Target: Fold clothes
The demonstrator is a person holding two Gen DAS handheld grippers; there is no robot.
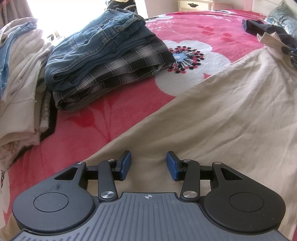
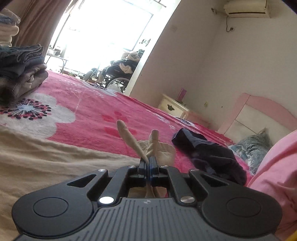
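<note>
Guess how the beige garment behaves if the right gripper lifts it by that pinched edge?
Probably floppy: the beige garment lies wrinkled across the blanket. The right gripper pinches only a small edge, so most would likely sag and drag. Looks like thin woven cloth, probably light.

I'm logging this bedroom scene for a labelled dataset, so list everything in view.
beige garment: one, beige, spread on the blanket, one end pinched by the right gripper
blanket: one, pink with white flowers, covering the bed
folded pile: one, blue denim over grey plaid, on the blanket
pale clothes heap: one, white and light blue, far left
dark garment: one, navy, crumpled on the blanket
cushion: one, blue-grey, by the pink headboard
nightstand: one, cream, beside the bed
wheelchair: one, dark, by the window
air conditioner: one, white, high on the wall
left gripper: open, over the beige garment
right gripper: shut on the beige garment
</note>
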